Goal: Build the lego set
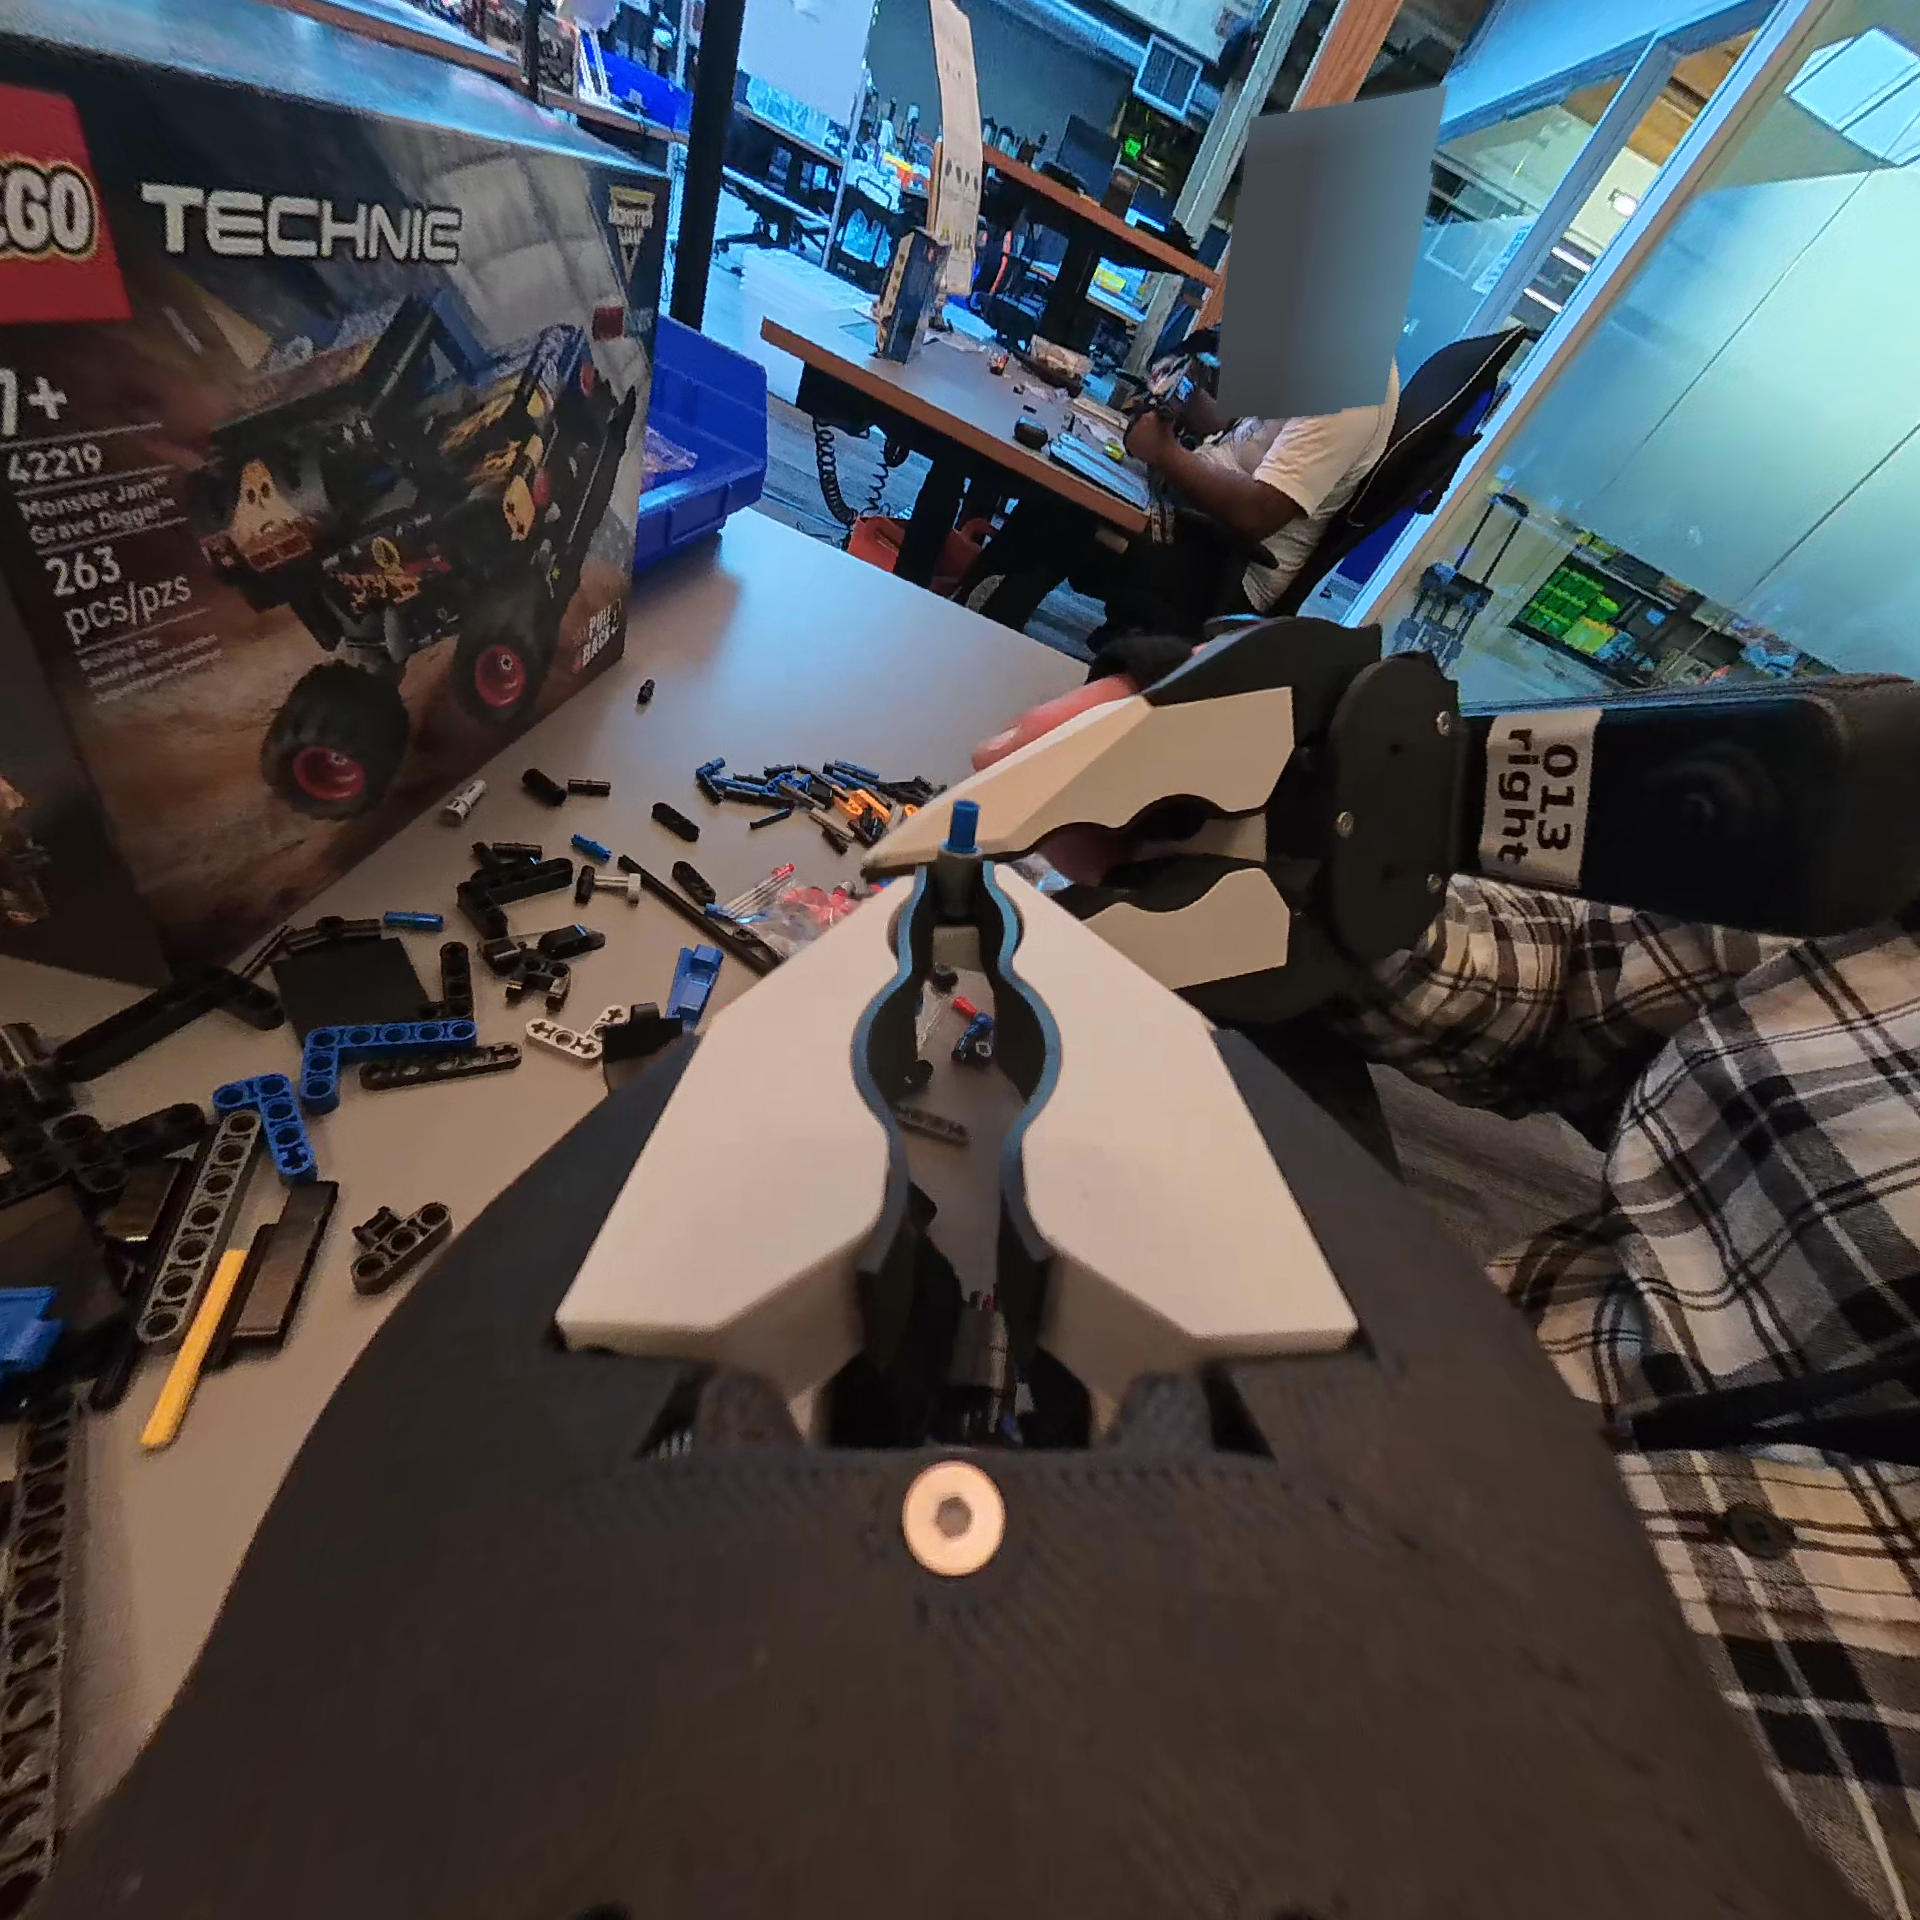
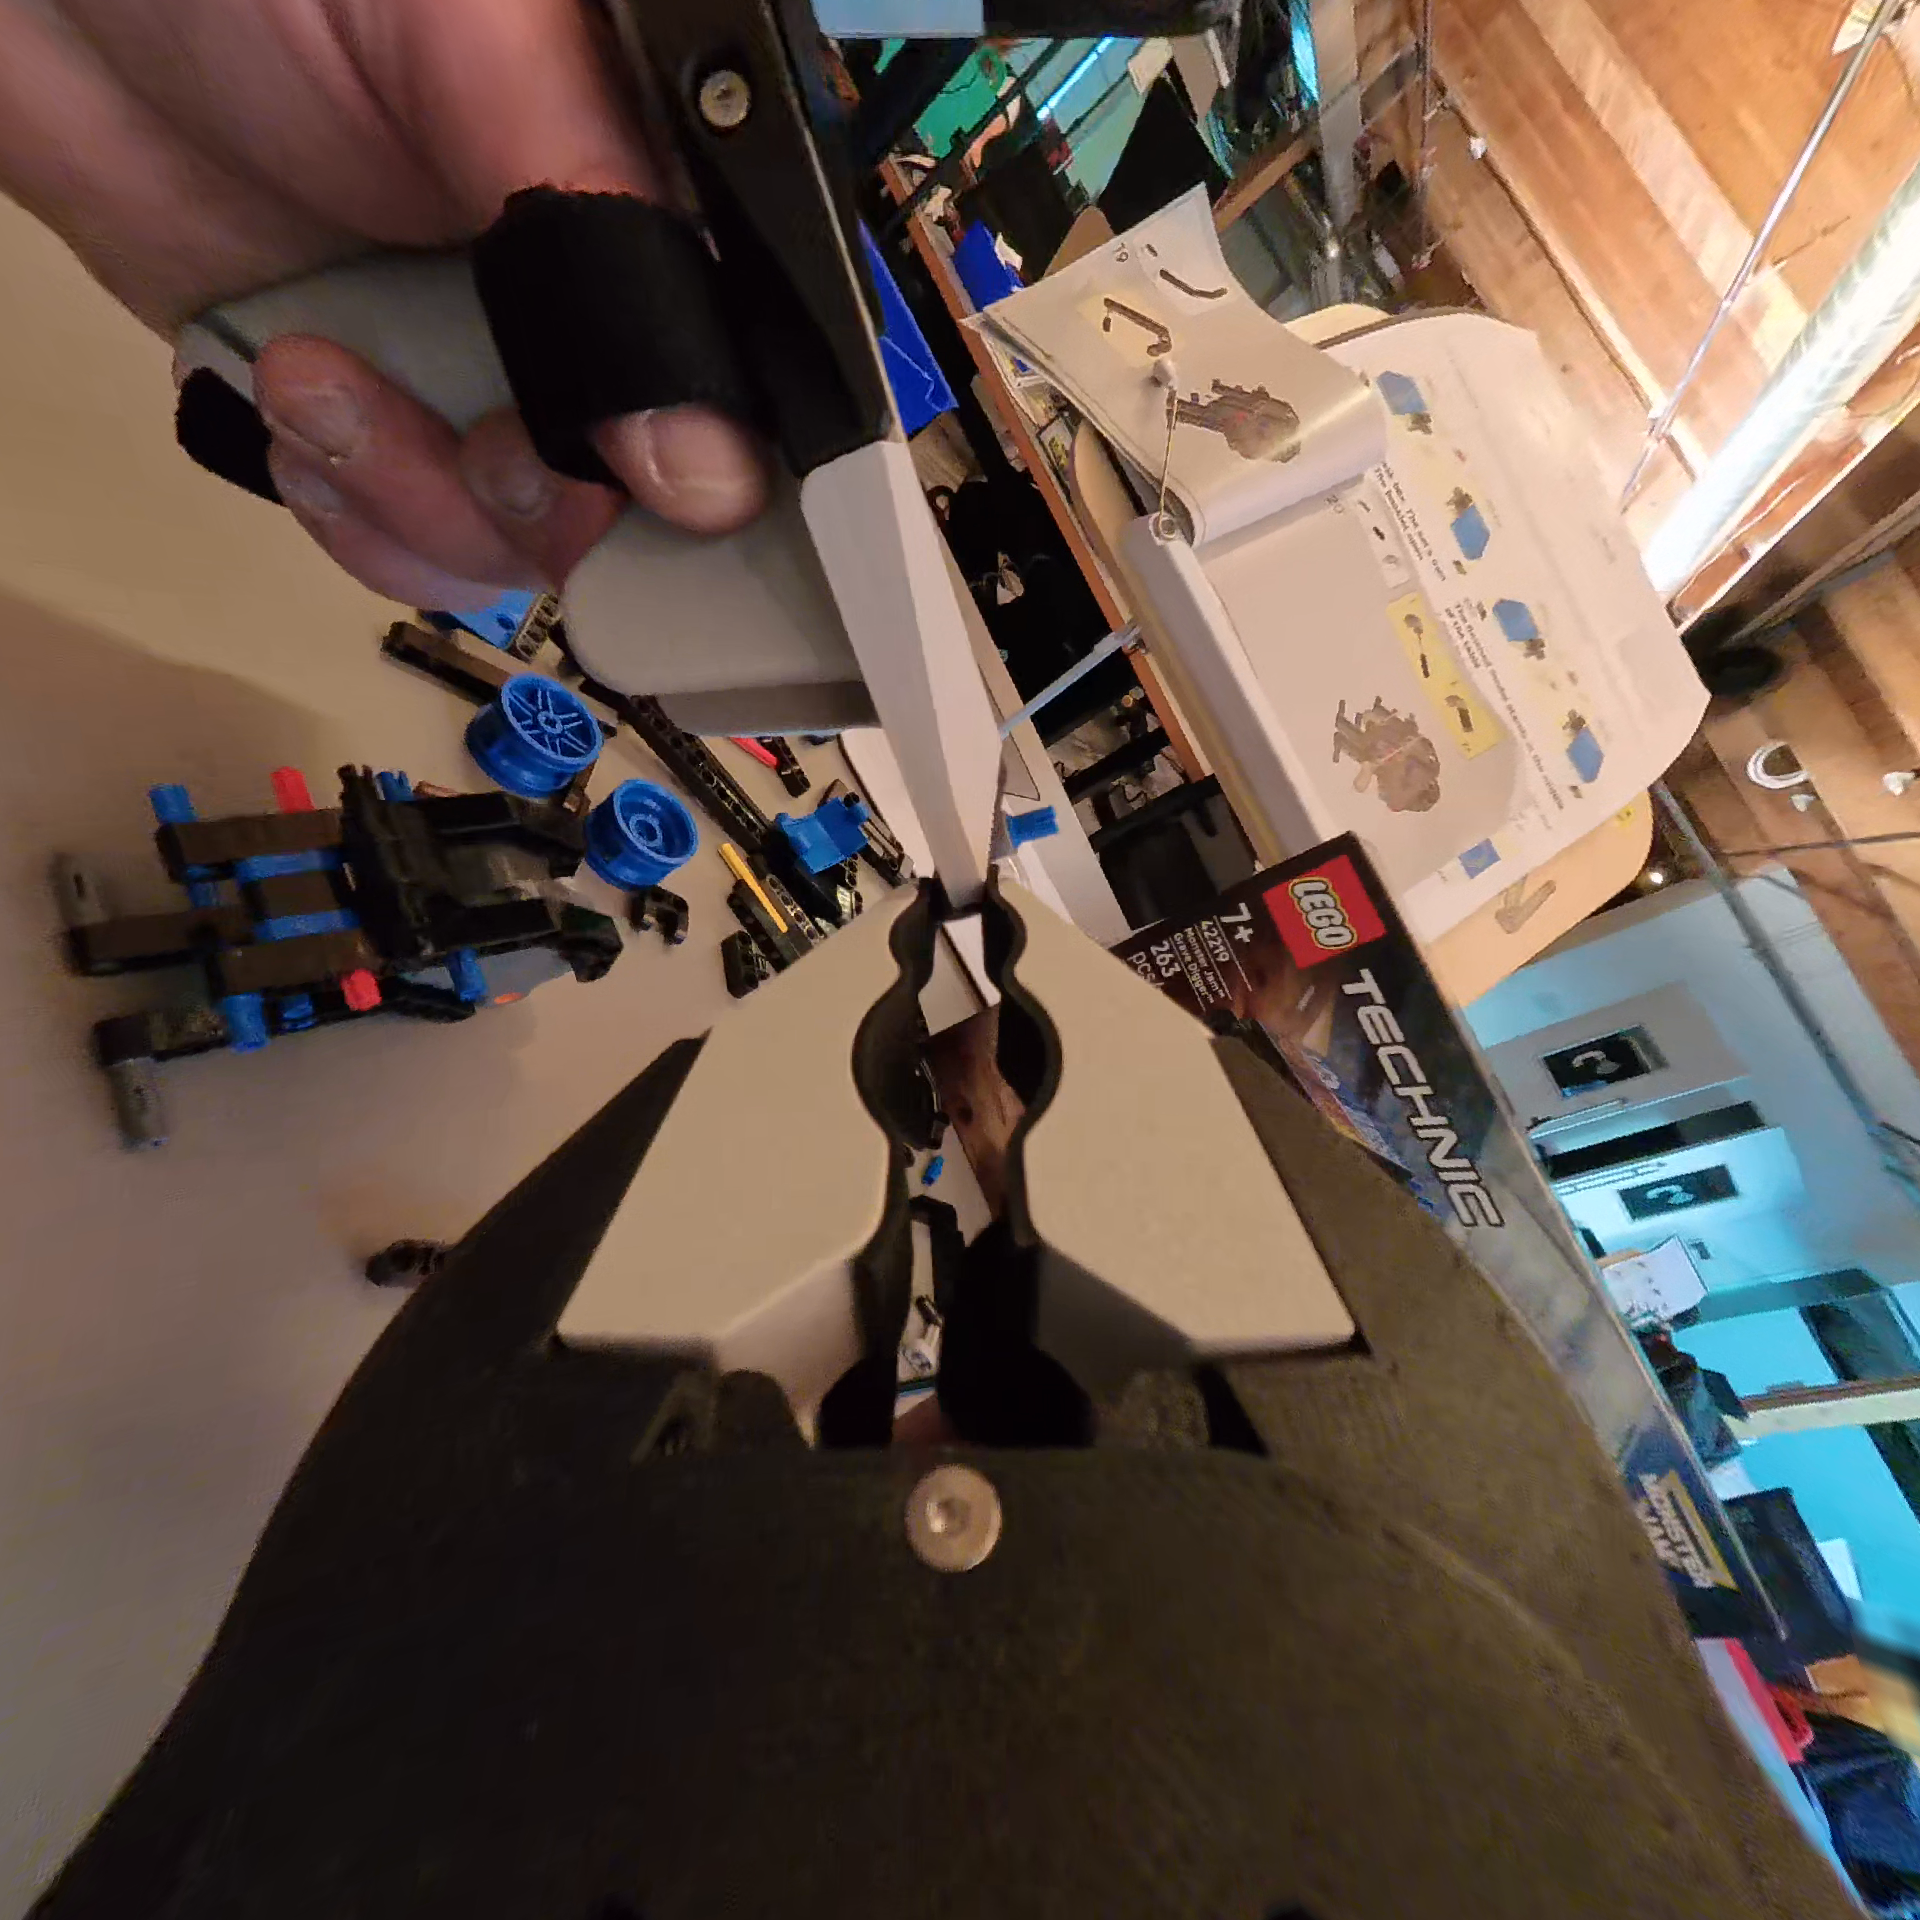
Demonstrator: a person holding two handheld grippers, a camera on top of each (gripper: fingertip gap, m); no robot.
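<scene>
A small blue pin (image 1: 963, 826) is clamped upright in the tips of the left claw (image 1: 957, 871), probably so its free end can be reached. The right claw (image 1: 902, 854) is brought against it from beside, tips together; whether anything is pinched there cannot be told. Loose pieces (image 1: 499, 935) are spread on the table (image 1: 831, 644) in front of the set's box (image 1: 312, 499), and a blue bin (image 1: 707, 436) stands behind the box, contents unclear. The half-built chassis (image 2: 343, 914) lies farther from the box, near two blue wheel hubs (image 2: 535, 732).
</scene>
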